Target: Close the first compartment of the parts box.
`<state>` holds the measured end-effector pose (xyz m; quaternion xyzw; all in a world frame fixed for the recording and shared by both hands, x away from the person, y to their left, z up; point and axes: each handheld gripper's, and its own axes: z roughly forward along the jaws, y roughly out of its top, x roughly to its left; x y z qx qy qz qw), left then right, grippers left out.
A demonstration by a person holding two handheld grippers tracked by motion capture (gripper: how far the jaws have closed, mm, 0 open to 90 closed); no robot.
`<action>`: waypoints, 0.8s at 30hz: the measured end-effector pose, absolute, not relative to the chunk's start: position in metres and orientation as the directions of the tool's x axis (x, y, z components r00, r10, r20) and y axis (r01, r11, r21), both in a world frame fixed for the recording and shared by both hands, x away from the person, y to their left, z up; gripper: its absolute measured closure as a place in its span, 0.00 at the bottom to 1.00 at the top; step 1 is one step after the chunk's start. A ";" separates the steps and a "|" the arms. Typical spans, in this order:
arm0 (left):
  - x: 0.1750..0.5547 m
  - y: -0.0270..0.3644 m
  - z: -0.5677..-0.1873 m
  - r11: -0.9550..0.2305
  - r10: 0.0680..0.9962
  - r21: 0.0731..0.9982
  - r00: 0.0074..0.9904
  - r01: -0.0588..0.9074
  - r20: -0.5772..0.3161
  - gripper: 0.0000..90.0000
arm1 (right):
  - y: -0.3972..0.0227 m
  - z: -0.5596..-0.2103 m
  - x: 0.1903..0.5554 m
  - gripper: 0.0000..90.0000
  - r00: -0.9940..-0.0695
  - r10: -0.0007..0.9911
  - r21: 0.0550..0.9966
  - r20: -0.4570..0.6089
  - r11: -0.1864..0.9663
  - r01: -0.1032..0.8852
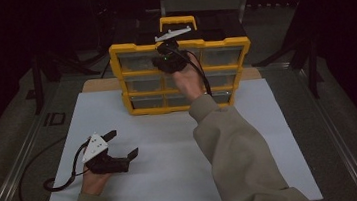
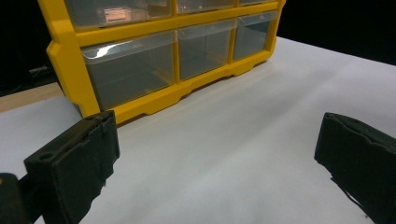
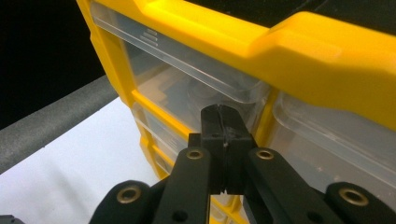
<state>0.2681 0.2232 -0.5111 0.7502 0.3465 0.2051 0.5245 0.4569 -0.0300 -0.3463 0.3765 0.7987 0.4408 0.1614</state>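
Right gripper (image 3: 224, 122): jaws closed at yellow plastic organiser's (image 1: 182, 75) clear top-middle drawer (image 3: 187, 88); pull straight. Left gripper (image 2: 219, 163): wide open, empty, above white counter (image 1: 172, 151).

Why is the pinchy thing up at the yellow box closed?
Shut: the right gripper's fingers press together, no gap, at the yellow drawer cabinet's top row.

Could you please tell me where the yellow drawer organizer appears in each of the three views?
High view: yellow drawer organizer at top centre, at the far edge of the white table.
Left gripper view: upper left, beyond the open jaws.
Right gripper view: close up, ahead of the shut jaws.
Shared landmark: its yellow frame.
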 end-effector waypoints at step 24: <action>0.268 0.223 -0.512 -0.214 0.734 0.927 0.676 0.308 -0.055 0.01 | -0.029 -0.348 0.455 0.95 -0.680 0.730 0.825 0.071 0.341 0.452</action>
